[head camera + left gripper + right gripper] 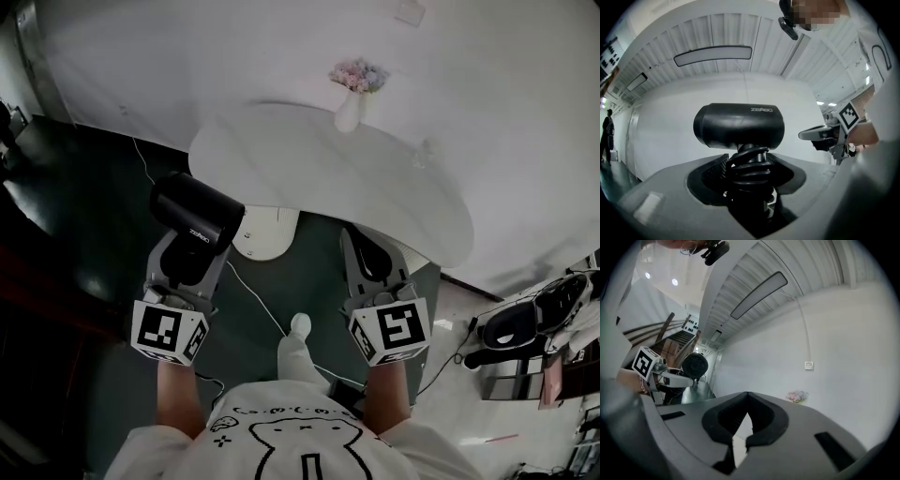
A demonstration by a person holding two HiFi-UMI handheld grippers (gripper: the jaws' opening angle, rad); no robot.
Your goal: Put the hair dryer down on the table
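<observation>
Clerk: Entry one, hair dryer [199, 214], black. Where is it sitting against the table [309, 169]?

Checker: It is hanging off the table, just beyond the near left edge, over the dark floor [309, 272]. It is not touching the tabletop. The barrel is lying crosswise above the handle.

Clerk: Entry two, left gripper [190, 255].

Checker: Its jaws are pinching the hair dryer's handle, with the coiled cord [749, 168] wrapped round the handle and caught between the pads.

Clerk: Entry three, right gripper [364, 246].

Checker: It is hovering just short of the table's near edge, to the dryer's right. Its jaw tips are pressing together and nothing is sitting between them.

Clerk: Other stock?

Checker: A white vase [349, 112] is standing on the table's far side, holding pale flowers [358, 75].
</observation>
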